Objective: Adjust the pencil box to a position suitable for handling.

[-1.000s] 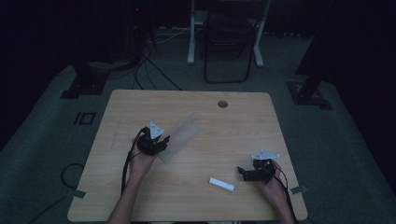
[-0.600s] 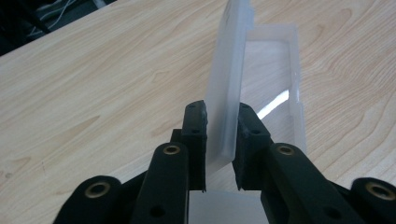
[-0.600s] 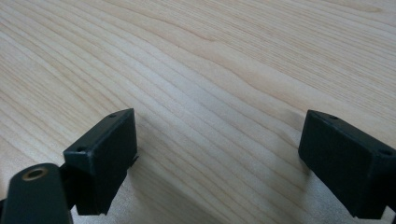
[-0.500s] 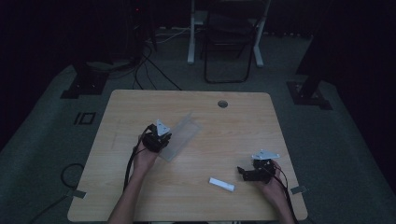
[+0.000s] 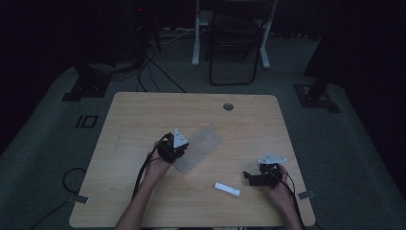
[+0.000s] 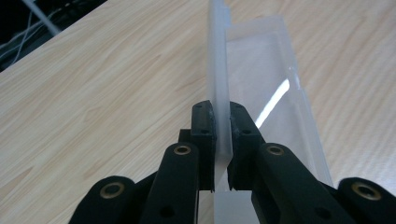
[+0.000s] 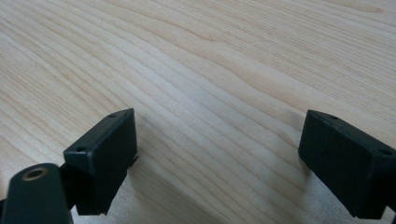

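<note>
**L clamps clear tray, R spread over bare wood**

Table [image 5: 143,115]: light wood-grain top, rounded corners, grommet hole [image 5: 228,106] near far edge, centre-right. Tape tabs stick out at both near corners. Room is dark; grey-green carpet [image 5: 43,139] all round, cables [image 5: 153,67] run across the floor behind the table, dark chair [image 5: 234,43] between white desk legs at the back, black stand bases left [image 5: 86,86] and right [image 5: 316,96].

L gripper [image 5: 173,146] sits mid-table, slightly left of centre, person's hand [image 5: 155,167] behind it. Jaws pressed together on the thin edge of the tray [image 6: 261,79], a clear plastic piece w/ raised rim. L gripper view shows the wall pinched squarely btwn the pads [image 6: 203,126], rest of tray running away from the jaws, over the wood. In high view the tray angles toward the far right from the gripper.

R gripper [image 5: 258,176] near the front right of the table, jaws spread wide, nothing btwn them; R gripper view has plain wood under the gap. Can't tell if it touches the top.

White bar [image 5: 227,189] lies flat near front edge, just left of R gripper, well apart from tray.
</note>
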`<state>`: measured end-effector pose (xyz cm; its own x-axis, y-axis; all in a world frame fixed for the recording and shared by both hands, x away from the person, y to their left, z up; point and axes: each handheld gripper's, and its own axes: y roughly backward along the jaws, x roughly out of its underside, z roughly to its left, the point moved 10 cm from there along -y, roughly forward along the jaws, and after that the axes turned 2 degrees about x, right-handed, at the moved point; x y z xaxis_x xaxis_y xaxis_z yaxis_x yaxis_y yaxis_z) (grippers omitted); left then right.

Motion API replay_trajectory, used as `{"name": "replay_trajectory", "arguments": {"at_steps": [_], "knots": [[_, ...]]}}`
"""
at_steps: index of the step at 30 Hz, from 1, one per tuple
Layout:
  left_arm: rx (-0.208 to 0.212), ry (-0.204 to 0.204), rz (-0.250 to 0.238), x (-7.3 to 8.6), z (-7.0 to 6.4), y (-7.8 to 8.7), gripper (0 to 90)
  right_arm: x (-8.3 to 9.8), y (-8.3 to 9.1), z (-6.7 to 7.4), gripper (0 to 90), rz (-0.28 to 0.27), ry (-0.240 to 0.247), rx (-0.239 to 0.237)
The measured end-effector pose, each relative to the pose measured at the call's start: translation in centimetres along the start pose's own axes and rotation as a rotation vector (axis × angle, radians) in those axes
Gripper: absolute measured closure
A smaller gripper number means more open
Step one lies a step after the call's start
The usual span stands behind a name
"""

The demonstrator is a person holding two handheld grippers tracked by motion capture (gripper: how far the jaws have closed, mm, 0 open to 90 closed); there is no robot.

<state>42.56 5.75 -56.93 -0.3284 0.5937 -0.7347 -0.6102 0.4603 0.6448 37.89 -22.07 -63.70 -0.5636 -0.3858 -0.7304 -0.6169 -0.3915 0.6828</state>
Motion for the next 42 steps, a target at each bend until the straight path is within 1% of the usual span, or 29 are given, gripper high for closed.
{"name": "replay_trajectory", "arguments": {"at_steps": [3, 6, 7, 8, 10, 12, 14, 19, 21, 23, 27, 30, 32, 33, 35, 38, 40, 42], "knots": [[0.001, -0.006, -0.001, -0.2, -0.3, -0.2, 82.1, 0.0, 0.0, 0.0, 11.4, 0.0, 0.0, 0.0], [-0.004, -0.005, -0.002, -0.2, -0.2, -0.3, 79.2, 0.0, 0.0, 0.0, 11.4, 0.0, 0.0, 0.0], [-0.014, 0.008, -0.009, -0.3, 0.1, -0.3, 79.2, 0.0, 0.0, 0.0, 11.4, 0.0, 0.0, 0.0], [-0.016, 0.014, -0.012, -0.3, 0.3, -0.2, 77.4, 0.0, 0.0, 0.0, 11.4, 0.0, 0.0, 0.0], [-0.025, 0.015, -0.014, -0.2, 0.5, 0.0, 76.3, 0.0, 0.0, 0.0, 11.4, 0.0, 0.0, 0.0], [-0.021, 0.013, -0.015, -0.2, 0.6, 0.1, 75.6, 0.0, 0.0, 0.0, 11.4, 0.0, 0.0, 0.0], [-0.022, 0.017, -0.018, -0.2, 0.6, 0.2, 75.6, 0.0, 0.0, 0.0, 11.4, 0.0, 0.0, 0.0], [-0.018, 0.008, -0.019, -0.3, 0.4, 0.3, 77.1, 0.0, 0.0, 0.0, 11.4, 0.0, 0.0, 0.0], [-0.019, 0.01, -0.023, -0.4, 0.3, 0.3, 76.7, 0.0, 0.0, 0.0, 11.4, 0.0, 0.0, 0.0], [-0.027, 0.011, -0.025, -0.4, 0.4, 0.4, 73.0, 0.0, 0.0, 0.0, 11.4, 0.0, 0.0, 0.0], [-0.038, 0.016, -0.032, -0.3, 0.5, 0.8, 68.6, 0.0, 0.0, 0.0, 11.4, 0.0, 0.0, 0.0], [-0.04, 0.025, -0.043, -0.2, 0.5, 1.6, 64.8, 0.0, 0.0, 0.0, 11.4, 0.0, 0.0, 0.0], [-0.049, 0.03, -0.053, -0.1, 0.5, 2.1, 61.0, 0.0, 0.0, 0.0, 11.4, 0.0, 0.001, 0.0], [-0.047, 0.037, -0.063, -0.1, 0.4, 2.5, 60.0, 0.0, 0.0, 0.0, 11.4, 0.0, 0.001, 0.0], [-0.042, 0.038, -0.075, -0.2, 0.2, 3.2, 57.9, 0.0, 0.0, 0.0, 11.4, 0.0, 0.001, 0.0], [-0.022, 0.046, -0.093, -0.4, -0.4, 4.1, 56.9, 0.0, 0.0, 0.0, 11.4, 0.0, 0.0, 0.0], [0.013, 0.053, -0.103, -0.7, -1.2, 4.6, 55.4, 0.0, 0.0, 0.0, 11.4, 0.0, 0.0, 0.0], [0.037, 0.046, -0.105, -0.9, -1.8, 4.9, 54.0, 0.0, 0.0, 0.0, 11.4, 0.0, 0.0, 0.0]]}}
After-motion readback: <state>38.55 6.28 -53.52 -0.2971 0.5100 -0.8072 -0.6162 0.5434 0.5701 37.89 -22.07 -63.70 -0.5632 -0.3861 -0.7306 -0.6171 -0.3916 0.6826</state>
